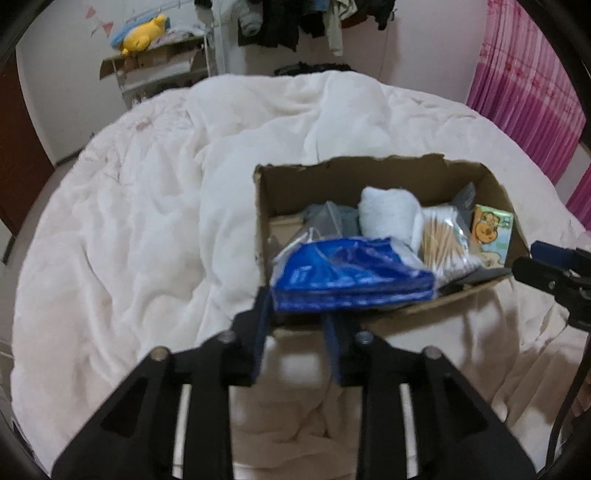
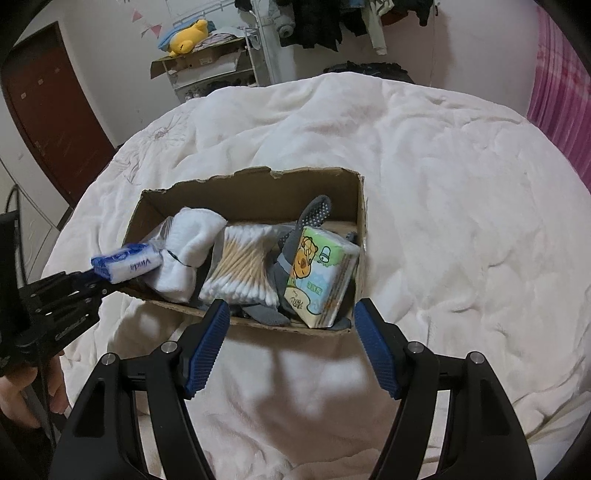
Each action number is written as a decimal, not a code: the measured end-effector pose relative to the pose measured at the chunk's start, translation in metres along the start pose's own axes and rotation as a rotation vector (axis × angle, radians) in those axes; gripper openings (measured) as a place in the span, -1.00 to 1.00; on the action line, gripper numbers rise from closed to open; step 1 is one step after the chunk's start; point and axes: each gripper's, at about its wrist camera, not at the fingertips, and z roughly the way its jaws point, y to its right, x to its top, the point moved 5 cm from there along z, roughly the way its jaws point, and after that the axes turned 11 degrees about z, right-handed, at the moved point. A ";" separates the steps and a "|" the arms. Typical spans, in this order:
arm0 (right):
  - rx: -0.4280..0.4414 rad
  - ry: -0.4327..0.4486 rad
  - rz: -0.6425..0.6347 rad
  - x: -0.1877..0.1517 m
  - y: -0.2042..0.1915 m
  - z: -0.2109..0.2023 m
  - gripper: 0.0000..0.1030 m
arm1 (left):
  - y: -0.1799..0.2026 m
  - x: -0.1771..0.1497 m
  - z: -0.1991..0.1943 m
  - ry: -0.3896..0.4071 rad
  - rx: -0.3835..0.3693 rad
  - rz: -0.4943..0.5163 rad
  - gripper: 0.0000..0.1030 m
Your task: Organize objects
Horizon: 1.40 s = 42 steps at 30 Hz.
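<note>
A torn cardboard box (image 1: 351,166) (image 2: 251,181) sits on the white quilt. It holds a rolled white cloth (image 2: 192,240), a bag of cotton swabs (image 2: 243,266), a grey sock (image 2: 314,214) and a cartoon tissue pack (image 2: 321,273). A blue and white tissue pack (image 1: 347,273) (image 2: 127,264) lies over the box's near left corner. My left gripper (image 1: 295,314) (image 2: 94,284) is right at that pack's near edge, its jaws a little apart and not pressing on it. My right gripper (image 2: 291,306) (image 1: 546,269) stands open in front of the box's near wall, with nothing between its fingers.
The rumpled quilt (image 1: 147,221) spreads wide to the left of and behind the box. A shelf with a yellow plush toy (image 2: 186,38) and hanging clothes (image 1: 288,22) stand at the far wall. A pink curtain (image 1: 532,85) is at right, a brown door (image 2: 48,110) at left. A hand (image 2: 22,398) holds the left gripper.
</note>
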 end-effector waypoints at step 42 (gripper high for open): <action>0.043 0.061 -0.041 -0.072 -0.021 -0.114 0.42 | 0.045 -0.055 -0.145 0.130 -0.147 -0.078 0.46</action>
